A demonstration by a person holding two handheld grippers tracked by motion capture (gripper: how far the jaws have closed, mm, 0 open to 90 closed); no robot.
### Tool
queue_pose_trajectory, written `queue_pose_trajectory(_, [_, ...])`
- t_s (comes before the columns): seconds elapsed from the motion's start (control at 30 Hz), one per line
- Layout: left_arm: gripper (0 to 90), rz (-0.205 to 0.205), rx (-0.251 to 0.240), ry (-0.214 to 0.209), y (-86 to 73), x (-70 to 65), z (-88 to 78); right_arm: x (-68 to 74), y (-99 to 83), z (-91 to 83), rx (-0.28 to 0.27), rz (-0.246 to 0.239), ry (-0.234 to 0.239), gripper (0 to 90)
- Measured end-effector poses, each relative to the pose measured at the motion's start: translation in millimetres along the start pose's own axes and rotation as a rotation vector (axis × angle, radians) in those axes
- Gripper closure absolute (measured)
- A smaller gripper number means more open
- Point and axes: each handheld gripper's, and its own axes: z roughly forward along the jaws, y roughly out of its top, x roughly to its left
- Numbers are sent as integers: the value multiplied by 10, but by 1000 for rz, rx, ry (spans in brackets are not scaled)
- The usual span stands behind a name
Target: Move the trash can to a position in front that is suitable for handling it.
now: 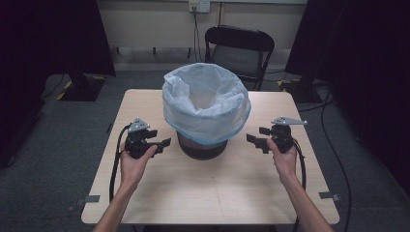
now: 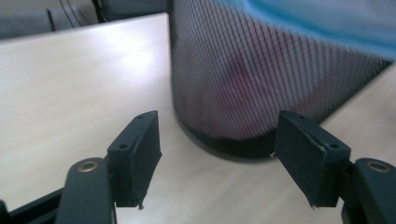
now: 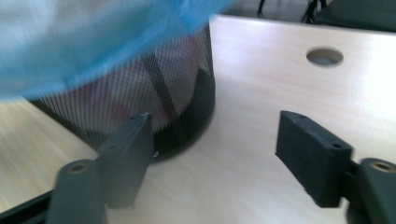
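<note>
High view: nearest the person, two bare forearms come in over the pale wooden surface (image 1: 208,188). One hand holds the left gripper (image 1: 163,143), the other the right gripper (image 1: 255,140), both with jaws spread wide and empty. They flank the black wire-mesh wastebasket (image 1: 202,145), near it but not touching, jaws turned inward, probably to take it from both sides. A white plastic bag with a blue hem (image 1: 207,99) lines it and folds over its rim. Beyond the surface stands a black folding chair (image 1: 239,48).
</note>
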Motion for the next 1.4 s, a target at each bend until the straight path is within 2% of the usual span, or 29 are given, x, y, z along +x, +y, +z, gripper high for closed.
queue_pose_trajectory(0.03, [306, 16, -11, 17, 50, 30, 6, -20, 41, 2, -10, -1, 6, 254])
queue_pose_trajectory(0.07, [303, 9, -29, 22, 83, 63, 10, -46, 90, 4, -26, 9, -8, 246])
queue_pose_trajectory(0.13, [294, 2, -51, 39, 150, 132, 26, -96, 165, 10, -45, 19, 3, 241])
queue_pose_trajectory(0.17, [284, -5, -55, 44, 171, 157, 34, -126, 221, 9, -57, 27, -1, 221])
queue_pose_trajectory(0.2, [285, -31, -79, 45, 189, 199, 55, -145, 257, 10, -65, 30, -3, 200])
queue_pose_trajectory(0.27, [278, -40, -73, 37, 210, 234, 78, -197, 375, 25, -73, 35, -22, 202])
queue_pose_trajectory(0.3, [273, -34, -49, 54, 248, 275, 134, -218, 428, 37, -75, 36, -35, 201])
queue_pose_trajectory(0.33, [270, -37, -53, 65, 262, 297, 165, -236, 468, 47, -80, 40, -40, 201])
queue_pose_trajectory(0.37, [270, -63, -76, 63, 266, 330, 198, -259, 519, 63, -85, 45, -47, 204])
queue_pose_trajectory(0.4, [268, -83, -75, 56, 277, 354, 226, -285, 576, 87, -93, 45, -54, 220])
queue_pose_trajectory(0.5, [236, -100, -67, 44, 321, 415, 325, -320, 677, 153, -123, 43, -83, 268])
queue_pose_trajectory(0.57, [238, -102, -75, 53, 334, 431, 350, -325, 729, 209, -129, 46, -108, 268])
queue_pose_trajectory(0.6, [238, -118, -107, 62, 362, 469, 386, -322, 750, 242, -128, 42, -121, 269])
queue_pose_trajectory(0.63, [237, -121, -101, 63, 388, 482, 403, -316, 770, 280, -114, 33, -140, 269])
queue_pose_trajectory(0.7, [235, -102, -96, 89, 428, 491, 429, -315, 794, 358, -100, 28, -151, 270])
queue_pose_trajectory(0.73, [236, -107, -126, 93, 442, 486, 449, -315, 799, 388, -100, 27, -153, 270])
queue_pose_trajectory(0.77, [251, -109, -144, 92, 449, 484, 464, -306, 802, 436, -105, 33, -150, 274])
queue_pose_trajectory(0.87, [243, -98, -108, 93, 472, 481, 545, -247, 800, 559, -94, 13, -146, 278])
queue_pose_trajectory(0.97, [268, -91, -102, 97, 474, 473, 583, -200, 786, 643, -92, 6, -136, 289])
queue_pose_trajectory(1.07, [303, -123, -123, 81, 455, 470, 604, -134, 767, 698, -88, -2, -97, 307])
queue_pose_trajectory(1.13, [334, -129, -127, 73, 445, 470, 603, -90, 748, 707, -102, -11, -93, 368])
queue_pose_trajectory(1.27, [378, -148, -135, 42, 393, 456, 593, -74, 714, 692, -114, 12, -82, 417])
queue_pose_trajectory(1.37, [416, -144, -134, 29, 376, 427, 582, -52, 686, 658, -114, 8, -61, 474])
queue_pose_trajectory(1.4, [432, -145, -133, 23, 372, 416, 575, -45, 670, 636, -112, 9, -41, 499])
